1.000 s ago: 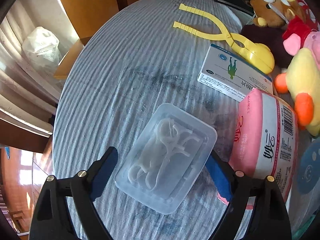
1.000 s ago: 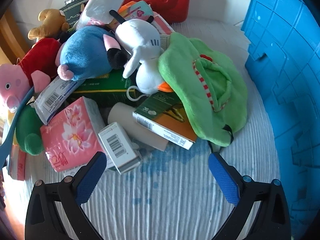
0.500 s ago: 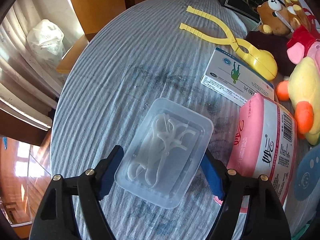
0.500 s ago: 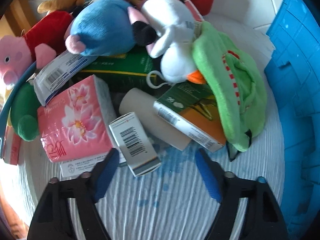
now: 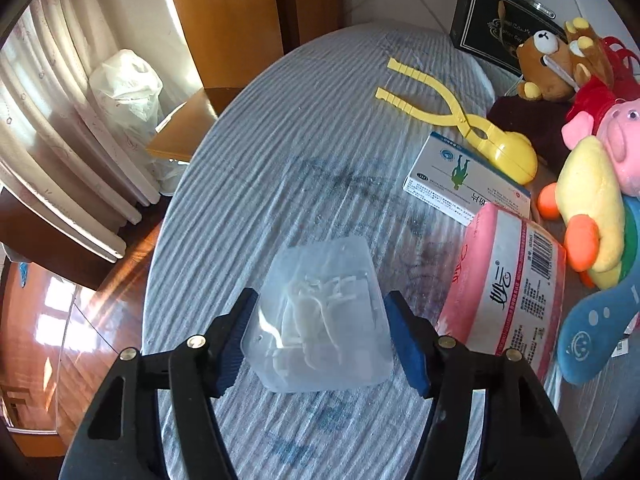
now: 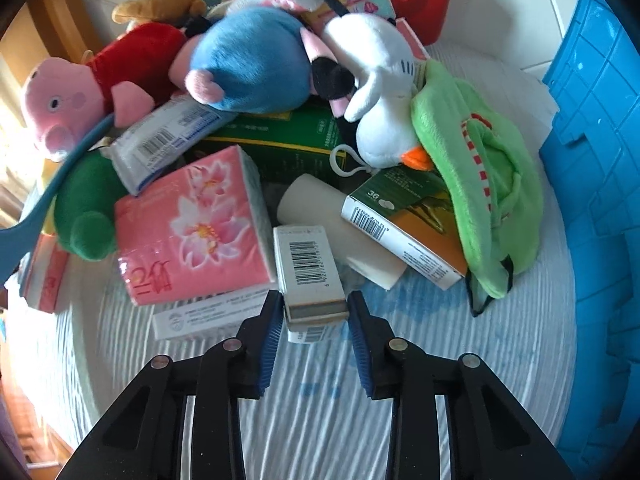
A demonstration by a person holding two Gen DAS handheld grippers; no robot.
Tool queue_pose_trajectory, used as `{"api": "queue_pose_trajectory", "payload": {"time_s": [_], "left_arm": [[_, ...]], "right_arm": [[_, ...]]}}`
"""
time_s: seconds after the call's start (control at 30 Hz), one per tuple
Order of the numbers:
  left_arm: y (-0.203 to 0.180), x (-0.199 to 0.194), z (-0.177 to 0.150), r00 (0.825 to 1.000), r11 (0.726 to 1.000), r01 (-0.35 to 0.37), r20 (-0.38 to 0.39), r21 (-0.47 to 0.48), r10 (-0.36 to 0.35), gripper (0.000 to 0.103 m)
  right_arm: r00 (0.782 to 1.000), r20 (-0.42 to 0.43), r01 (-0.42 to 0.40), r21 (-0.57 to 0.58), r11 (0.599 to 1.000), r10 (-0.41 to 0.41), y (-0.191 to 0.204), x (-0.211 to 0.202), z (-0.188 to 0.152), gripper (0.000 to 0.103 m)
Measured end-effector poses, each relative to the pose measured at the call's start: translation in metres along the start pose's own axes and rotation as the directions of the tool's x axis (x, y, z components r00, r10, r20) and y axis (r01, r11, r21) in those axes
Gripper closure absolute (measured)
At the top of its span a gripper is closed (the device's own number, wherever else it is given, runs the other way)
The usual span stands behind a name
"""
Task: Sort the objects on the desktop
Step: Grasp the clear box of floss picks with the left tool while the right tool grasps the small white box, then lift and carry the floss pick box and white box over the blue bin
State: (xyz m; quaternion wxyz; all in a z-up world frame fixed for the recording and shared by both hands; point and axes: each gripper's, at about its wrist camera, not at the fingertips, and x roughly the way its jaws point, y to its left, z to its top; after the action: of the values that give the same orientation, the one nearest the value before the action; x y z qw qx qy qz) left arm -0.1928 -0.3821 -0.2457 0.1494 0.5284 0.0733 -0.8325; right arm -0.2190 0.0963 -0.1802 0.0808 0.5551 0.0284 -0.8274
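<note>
Gripping a clear plastic box of floss picks, the left gripper has just closed its jaws and tilted the box up off the striped tablecloth, a pink tissue pack close on its right. The right gripper has just closed on a small barcoded carton, long axis pointing away into the pile, wedged between a floral tissue pack and a white roll.

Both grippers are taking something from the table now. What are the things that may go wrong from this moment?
The left gripper, jaws just closing, has tilted the clear floss-pick box up; its smooth walls might slip or flex. The right gripper, also just closing, holds only the near end of the small barcode box. Lifting it may drag the white roll and pink tissue pack touching it.
</note>
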Motion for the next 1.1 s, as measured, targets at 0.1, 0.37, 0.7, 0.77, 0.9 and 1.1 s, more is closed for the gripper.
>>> {"api": "queue_pose_trajectory", "payload": {"time_s": [0.1,0.37,0.7,0.77,0.9,1.1], "left_arm": [[0.002,0.003,0.001,1.000,1.000,0.000,-0.018,0.010,0.000,0.039],[0.002,0.034,-0.026,0.991,0.999,-0.010,-0.131,0.051,0.017,0.039],[-0.001,0.044,-0.011,0.991,0.999,-0.012,-0.129,0.050,0.018,0.044],[-0.003,0.038,-0.013,0.994,0.999,-0.014,-0.112,0.048,0.020,0.044],[-0.005,0.008,-0.022,0.996,0.995,-0.082,-0.018,0.057,0.083,0.044],[-0.024,-0.060,-0.025,0.985,0.994,-0.095,0.153,0.055,0.086,0.044]], "right_arm": [[1.000,0.000,-0.012,-0.008,1.000,0.012,0.001,-0.006,-0.004,0.071],[0.997,-0.077,-0.017,-0.018,1.000,0.016,0.003,0.010,-0.023,0.070],[0.996,-0.092,-0.017,-0.032,0.999,0.014,0.013,0.024,-0.012,0.070],[0.996,-0.094,-0.013,-0.048,0.999,0.009,0.016,0.021,-0.013,0.071],[0.998,-0.057,-0.007,-0.059,0.998,0.004,0.018,0.001,-0.016,0.071],[0.999,0.049,-0.014,-0.055,0.998,0.017,0.015,-0.051,-0.017,0.071]]}}
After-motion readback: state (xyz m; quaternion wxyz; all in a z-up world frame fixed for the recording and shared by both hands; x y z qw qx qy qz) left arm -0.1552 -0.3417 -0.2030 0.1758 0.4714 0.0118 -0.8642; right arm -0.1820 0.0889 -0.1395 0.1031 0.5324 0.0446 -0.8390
